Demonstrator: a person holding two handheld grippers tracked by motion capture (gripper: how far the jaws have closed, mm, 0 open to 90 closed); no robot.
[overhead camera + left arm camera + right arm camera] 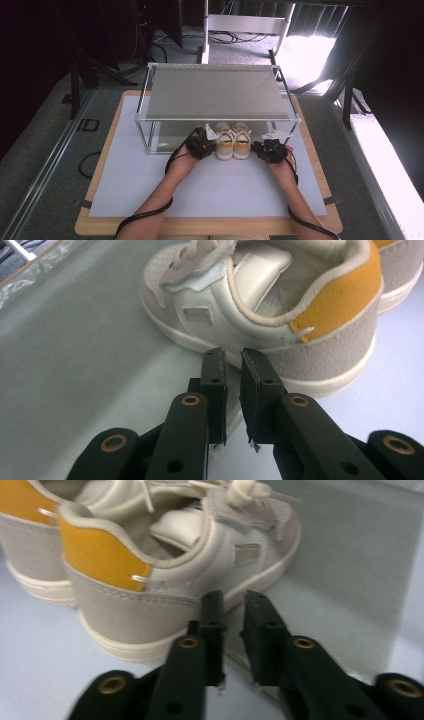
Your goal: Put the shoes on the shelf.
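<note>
High view, left to right: left gripper (pixel 204 141) touching the outer side of the left shoe (pixel 225 143), jaws nearly closed, empty. Pair of shoes side by side at the rack (pixel 218 91) front. Right gripper (pixel 268 149) beside the right shoe (pixel 243 142), jaws nearly closed, empty.

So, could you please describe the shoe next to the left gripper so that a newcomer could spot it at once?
Start at the metal rack at the far side of the table. Two shoes stand side by side at its open front, toes pointing in under the shelf. Yours is the left shoe, cream with an orange heel patch, beside the left gripper.
</note>
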